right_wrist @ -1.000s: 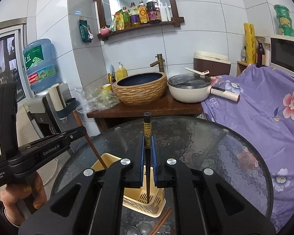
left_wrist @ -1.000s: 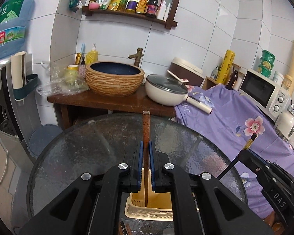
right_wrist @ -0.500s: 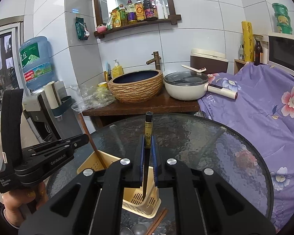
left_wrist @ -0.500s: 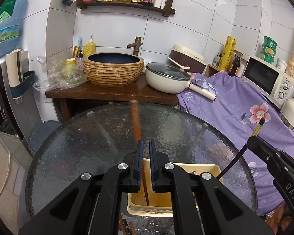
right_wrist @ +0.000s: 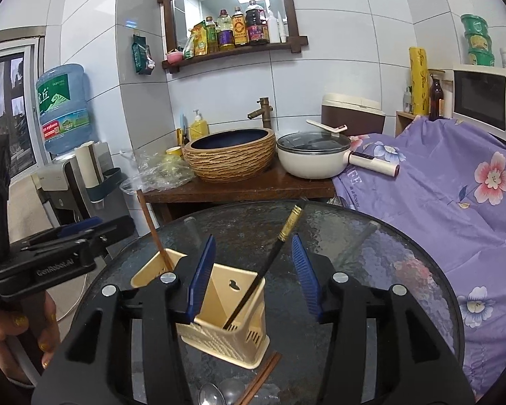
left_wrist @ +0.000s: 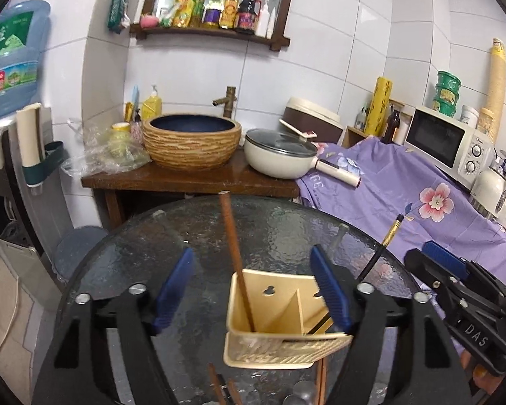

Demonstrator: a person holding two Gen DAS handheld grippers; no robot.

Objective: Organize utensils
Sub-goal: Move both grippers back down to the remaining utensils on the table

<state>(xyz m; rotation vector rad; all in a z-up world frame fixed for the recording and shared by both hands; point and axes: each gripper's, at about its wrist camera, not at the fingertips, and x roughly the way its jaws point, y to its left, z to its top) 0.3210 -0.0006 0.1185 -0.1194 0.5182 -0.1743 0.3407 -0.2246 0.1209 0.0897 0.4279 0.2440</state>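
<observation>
A cream utensil holder (left_wrist: 280,334) (right_wrist: 226,317) stands on the round glass table (left_wrist: 145,256). A brown chopstick (left_wrist: 234,256) (right_wrist: 153,229) leans in its left compartment. A black chopstick with a gold end (right_wrist: 270,260) (left_wrist: 384,243) leans in its right compartment. My left gripper (left_wrist: 251,290) is open above the holder, clear of the brown chopstick. My right gripper (right_wrist: 253,278) is open above the holder, the black chopstick standing free between its jaws. More chopsticks (right_wrist: 261,379) and spoons (right_wrist: 219,393) lie on the table near the holder's front.
A wooden stand (left_wrist: 192,179) behind the table holds a woven basin (left_wrist: 190,141) and a white lidded pan (left_wrist: 280,155). A purple floral cloth (left_wrist: 421,195) covers the counter at right, with a microwave (left_wrist: 448,146). A water dispenser (left_wrist: 6,155) stands at left.
Both grippers have opened and let go of their chopsticks. The brown and the black chopstick now stand leaning in the holder.
</observation>
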